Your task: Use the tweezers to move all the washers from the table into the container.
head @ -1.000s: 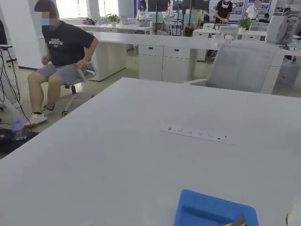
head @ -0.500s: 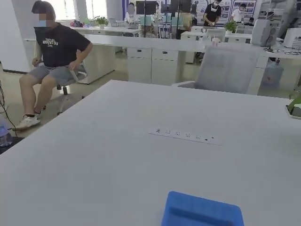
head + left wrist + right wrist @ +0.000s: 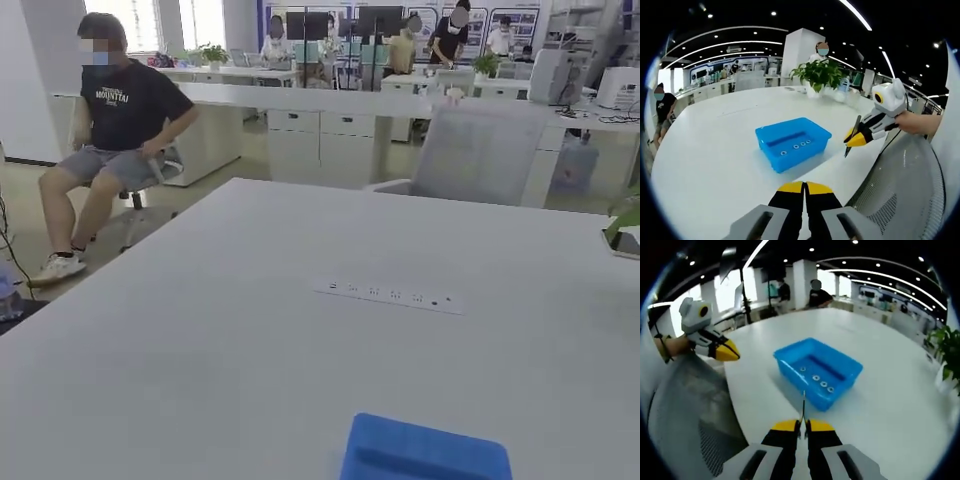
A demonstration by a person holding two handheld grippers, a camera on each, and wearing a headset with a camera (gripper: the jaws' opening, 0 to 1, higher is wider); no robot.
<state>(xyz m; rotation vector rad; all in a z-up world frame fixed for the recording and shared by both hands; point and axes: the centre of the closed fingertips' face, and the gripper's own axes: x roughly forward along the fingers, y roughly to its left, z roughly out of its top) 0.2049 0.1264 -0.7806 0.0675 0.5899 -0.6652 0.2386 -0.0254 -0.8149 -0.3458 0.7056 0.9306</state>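
Observation:
A blue container (image 3: 792,141) stands on the white table, with several washers (image 3: 796,147) lying in a row inside it. In the left gripper view my left gripper (image 3: 804,189) is shut, with nothing between its yellow tips, pulled back from the table's edge. My right gripper (image 3: 801,426) is shut on the thin metal tweezers (image 3: 803,410), whose tip points at the container (image 3: 817,371) and the washers (image 3: 820,381). From the left gripper view, the right gripper (image 3: 855,140) hangs to the right of the container with the tweezers (image 3: 852,135) pointing down. The container's (image 3: 425,450) far rim lies at the bottom of the head view.
A power strip (image 3: 390,296) lies in the table's middle. A grey mesh chair back (image 3: 900,195) stands close beside both grippers. A potted plant (image 3: 819,75) sits at the table's far end. A person (image 3: 115,130) sits on a chair off the table's left.
The head camera has panned, so the whole picture has shifted. A yellow tip seen by the container at the bottom edge a second ago has dropped out of the frame.

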